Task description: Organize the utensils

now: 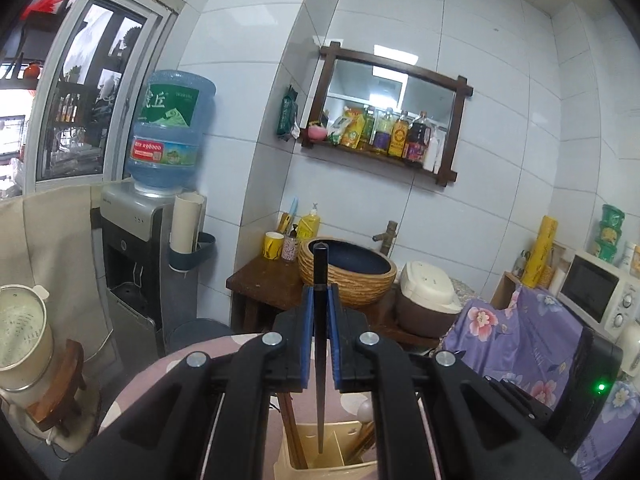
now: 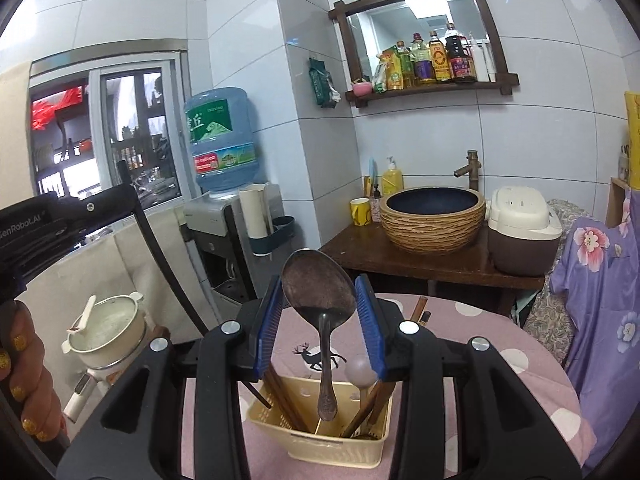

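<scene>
White tiled walls (image 1: 500, 60), wood-framed mirror shelf (image 2: 420, 36), window (image 2: 112, 128), water dispenser (image 1: 136, 248)

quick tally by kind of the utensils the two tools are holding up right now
metal spoon: 1, in the right tool
black chopstick: 1, in the left tool
total: 2
The utensils standing in the cream holder overlap too much to count.
</scene>
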Demonstrator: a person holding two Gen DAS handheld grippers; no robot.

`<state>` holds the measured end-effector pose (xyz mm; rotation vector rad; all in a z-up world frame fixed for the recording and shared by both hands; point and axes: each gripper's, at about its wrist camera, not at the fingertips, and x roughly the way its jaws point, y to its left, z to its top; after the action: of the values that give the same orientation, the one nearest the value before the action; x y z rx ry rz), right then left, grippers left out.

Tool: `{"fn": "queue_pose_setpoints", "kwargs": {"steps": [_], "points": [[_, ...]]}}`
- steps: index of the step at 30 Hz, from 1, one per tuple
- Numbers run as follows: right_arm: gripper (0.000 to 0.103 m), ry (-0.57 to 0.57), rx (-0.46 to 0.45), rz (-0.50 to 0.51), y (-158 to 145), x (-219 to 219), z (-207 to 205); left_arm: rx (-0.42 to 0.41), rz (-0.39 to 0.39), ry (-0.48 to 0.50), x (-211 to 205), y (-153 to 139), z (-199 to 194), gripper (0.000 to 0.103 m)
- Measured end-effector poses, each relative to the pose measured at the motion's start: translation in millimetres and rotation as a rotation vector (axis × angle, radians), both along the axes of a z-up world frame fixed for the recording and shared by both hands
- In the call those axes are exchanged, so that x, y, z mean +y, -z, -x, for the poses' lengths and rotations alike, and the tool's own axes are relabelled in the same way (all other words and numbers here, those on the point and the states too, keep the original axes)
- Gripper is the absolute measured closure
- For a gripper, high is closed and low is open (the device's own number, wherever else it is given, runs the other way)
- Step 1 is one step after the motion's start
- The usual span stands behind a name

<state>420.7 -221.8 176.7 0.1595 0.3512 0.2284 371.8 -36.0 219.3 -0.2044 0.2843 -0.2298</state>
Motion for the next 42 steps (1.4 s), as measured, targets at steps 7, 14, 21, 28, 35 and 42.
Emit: {"fn": "queue_pose_setpoints", "kwargs": {"steps": [7, 14, 21, 28, 35, 42], "points": [[0.065, 0.039, 0.049, 0.057, 68, 11, -10, 0.083, -0.035, -0.002, -12, 65, -19, 0.095], [0.065, 0.061, 0.094, 0.1, 109, 13, -11, 0.187, -0.034, 0.005, -16, 118, -27, 0.095], [0.065, 0.071, 0.096, 0.136, 128, 14, -9, 0.199, -0.043, -0.003, -15, 130, -27, 0.095], [0.05, 0.079, 0.06, 0.101, 127, 4, 8, 0.175, -0.042, 0.012, -11, 123, -11, 0.068], [0.022, 0.095, -0.004, 0.118, 126, -11, 86, 0.011, -0.095, -0.016, 9, 130, 68, 0.005], [0.005, 0.136, -0.023, 0.158, 160, -19, 193, -0.04, -0.166, -0.094, 38, 181, 163, 0.005]]}}
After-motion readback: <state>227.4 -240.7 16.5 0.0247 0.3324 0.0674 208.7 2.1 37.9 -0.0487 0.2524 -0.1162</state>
